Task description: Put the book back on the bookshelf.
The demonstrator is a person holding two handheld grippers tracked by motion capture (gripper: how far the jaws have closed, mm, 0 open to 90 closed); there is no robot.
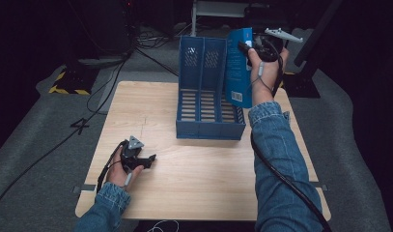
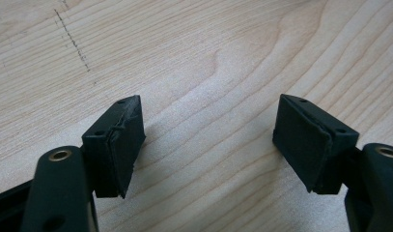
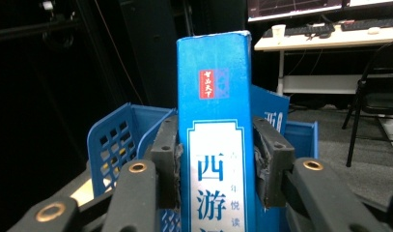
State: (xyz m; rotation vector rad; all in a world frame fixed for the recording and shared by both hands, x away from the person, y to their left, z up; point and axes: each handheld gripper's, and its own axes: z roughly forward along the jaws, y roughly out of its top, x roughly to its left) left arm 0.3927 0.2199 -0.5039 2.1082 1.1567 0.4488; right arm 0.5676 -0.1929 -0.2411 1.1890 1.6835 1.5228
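Book [image 1: 239,67] — blue, upright — is hanging over the right end of the blue file rack [image 1: 203,104], the right tool [image 1: 252,48] clamping its spine, while the left tool [image 1: 147,159] is lying wide open and empty on the surface [image 1: 194,179] near the rack's front-left.

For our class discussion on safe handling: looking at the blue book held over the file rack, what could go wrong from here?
1. The right gripper pinches the blue book only across its spine, high above the blue file rack; the book might swing or slip out.
2. The book hangs at the rack's right edge, so it may catch the rack's wall instead of entering a slot.
3. The left gripper rests open on the table, away from the rack; a bump could push the unsteadied rack.
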